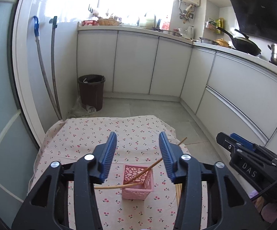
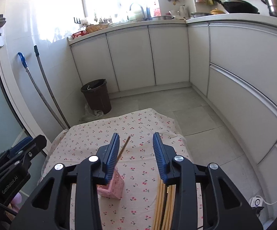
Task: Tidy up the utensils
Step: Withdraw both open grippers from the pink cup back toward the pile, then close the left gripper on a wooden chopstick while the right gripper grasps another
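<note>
A pink perforated holder (image 1: 137,185) stands on the cherry-print cloth (image 1: 92,134) and holds two wooden chopsticks (image 1: 148,169) that lean out of it. My left gripper (image 1: 137,142) is open and empty, above and behind the holder. In the right wrist view the holder (image 2: 112,188) sits partly hidden behind the left finger, one chopstick (image 2: 124,147) sticking up from it. A bundle of several chopsticks (image 2: 164,205) lies on the cloth under the right finger. My right gripper (image 2: 135,143) is open and empty above the cloth.
The cloth-covered table (image 2: 148,122) ends at the far edge above a tiled floor. A brown waste bin (image 1: 91,91) and two mop handles (image 1: 46,72) stand by the left wall. White cabinets (image 1: 136,63) with cookware run along the back and right.
</note>
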Available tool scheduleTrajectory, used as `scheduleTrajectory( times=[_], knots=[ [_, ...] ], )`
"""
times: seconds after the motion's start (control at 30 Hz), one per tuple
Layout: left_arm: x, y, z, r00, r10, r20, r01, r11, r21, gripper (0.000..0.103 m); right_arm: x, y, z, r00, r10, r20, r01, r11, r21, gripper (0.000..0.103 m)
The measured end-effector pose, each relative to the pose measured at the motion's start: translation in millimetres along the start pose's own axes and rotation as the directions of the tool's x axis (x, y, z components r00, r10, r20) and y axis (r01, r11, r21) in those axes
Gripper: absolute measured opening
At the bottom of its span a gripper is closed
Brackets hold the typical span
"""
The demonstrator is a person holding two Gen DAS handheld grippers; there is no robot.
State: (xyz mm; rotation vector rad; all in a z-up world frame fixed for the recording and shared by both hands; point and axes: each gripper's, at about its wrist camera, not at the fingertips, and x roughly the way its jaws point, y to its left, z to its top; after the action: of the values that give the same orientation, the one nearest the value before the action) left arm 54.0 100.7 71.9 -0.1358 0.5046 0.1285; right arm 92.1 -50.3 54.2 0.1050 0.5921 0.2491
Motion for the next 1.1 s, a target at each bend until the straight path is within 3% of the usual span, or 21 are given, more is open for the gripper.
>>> scheduleTrajectory(
  times=[0.1,0.33,0.43,0.5,0.6,0.77,0.93,1.1],
  knots=[
    [-3.5,-12.1,-11.2,1.0,0.012,0.009,-0.013,0.999,0.033,0.063,-8.4,-10.1,-16.1,0.999,-0.051,0.005,0.051,0.999,-0.012,0.052],
    [7.9,-32.9,-39.2,0.998,0.018,-0.065,-0.013,0.997,0.082,0.067,-19.6,-37.4,-41.5,0.992,-0.121,-0.037,0.122,0.993,0.01,0.06],
    [13.2,-41.5,-47.8,0.996,0.022,-0.087,-0.013,0.995,0.098,0.075,-23.4,-55.0,-49.0,0.985,-0.163,-0.049,0.165,0.985,0.043,0.072],
    [17.7,-47.1,-53.0,0.994,0.019,-0.104,-0.008,0.994,0.107,0.093,-28.2,-68.0,-52.5,0.982,-0.185,-0.045,0.188,0.979,0.073,0.082],
    [30.8,-56.8,-62.2,0.987,0.0,-0.163,0.021,0.991,0.128,0.096,-39.5,-90.8,-52.5,0.977,-0.215,-0.016,0.215,0.966,0.142,0.092],
    [69.2,-70.9,-85.7,0.931,-0.056,-0.361,0.104,0.988,0.116,0.096,-50.0,-131.0,-48.6,0.972,-0.235,0.006,0.227,0.943,0.244,0.096],
    [105.5,-83.6,-109.9,0.846,-0.101,-0.523,0.146,0.988,0.045,0.096,-37.5,-162.1,-48.6,0.982,-0.173,-0.074,0.188,0.923,0.336,0.096],
    [135.4,-98.8,-131.0,0.767,-0.107,-0.633,0.153,0.988,0.018,0.096,-13.5,-172.1,-49.1,0.981,-0.091,-0.174,0.148,0.926,0.347,0.096]
  ],
)
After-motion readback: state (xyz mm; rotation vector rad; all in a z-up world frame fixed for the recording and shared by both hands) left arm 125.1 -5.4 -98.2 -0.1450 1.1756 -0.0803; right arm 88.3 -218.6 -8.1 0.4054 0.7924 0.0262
